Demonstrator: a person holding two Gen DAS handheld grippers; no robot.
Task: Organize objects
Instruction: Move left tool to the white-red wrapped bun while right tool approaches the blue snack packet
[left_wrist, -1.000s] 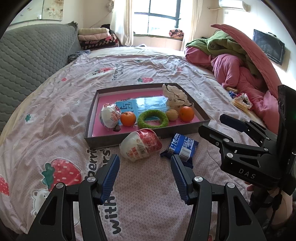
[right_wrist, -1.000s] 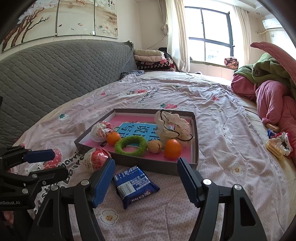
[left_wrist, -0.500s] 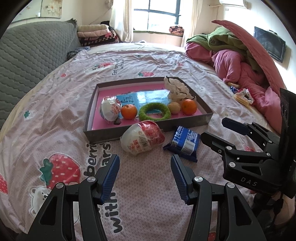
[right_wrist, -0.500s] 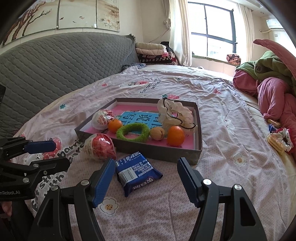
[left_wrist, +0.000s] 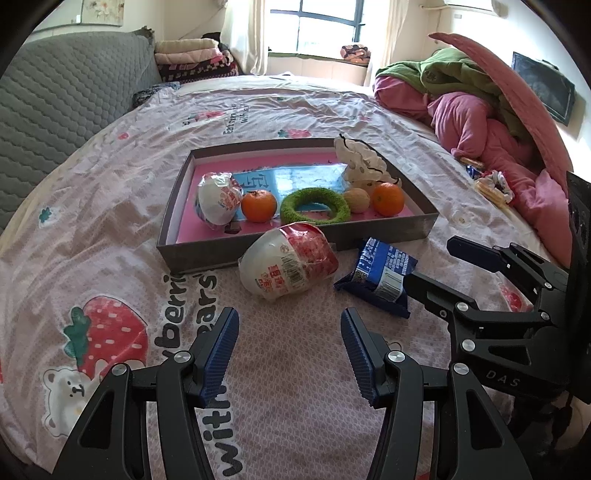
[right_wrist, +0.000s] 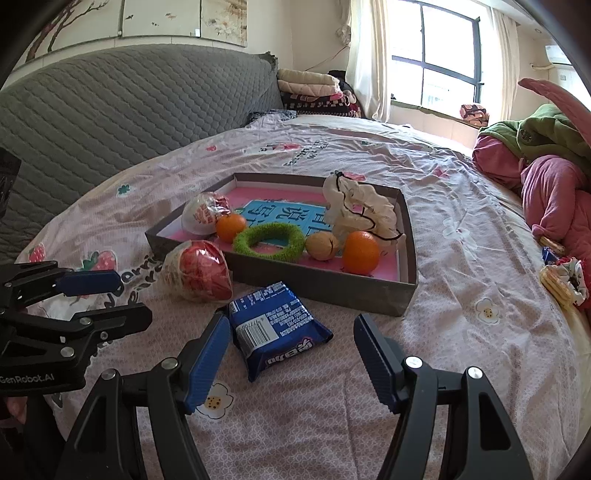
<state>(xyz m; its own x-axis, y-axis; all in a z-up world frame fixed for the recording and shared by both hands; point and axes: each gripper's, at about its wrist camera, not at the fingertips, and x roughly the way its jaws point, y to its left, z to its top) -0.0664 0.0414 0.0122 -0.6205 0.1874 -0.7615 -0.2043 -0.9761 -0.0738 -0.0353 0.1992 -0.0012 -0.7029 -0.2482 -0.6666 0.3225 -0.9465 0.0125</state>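
A shallow grey box (left_wrist: 295, 243) (right_wrist: 325, 291) with a pink floor sits on the bed. It holds a wrapped egg-shaped snack (left_wrist: 218, 201), two oranges (left_wrist: 258, 205) (right_wrist: 361, 252), a green ring (left_wrist: 314, 206) (right_wrist: 269, 242), a small brown ball (left_wrist: 357, 199) and a white scrunchie (right_wrist: 360, 214). In front of the box lie a red-and-white wrapped snack (left_wrist: 290, 266) (right_wrist: 197, 271) and a blue biscuit packet (left_wrist: 380, 275) (right_wrist: 275, 330). My left gripper (left_wrist: 288, 349) is open, just short of the red-and-white snack. My right gripper (right_wrist: 291, 354) is open, its fingers flanking the near end of the blue packet.
The pink printed bedsheet (left_wrist: 110, 206) spreads all around. A grey padded headboard (right_wrist: 110, 110) stands to the left. A heap of pink and green clothes (left_wrist: 480, 110) lies at the right, with small snack packets (right_wrist: 561, 277) beside it. Folded blankets (right_wrist: 314, 90) are stacked by the window.
Both grippers have come lower and closer to the two items in front of the box, which now look larger. Their jaws stand as wide as before.
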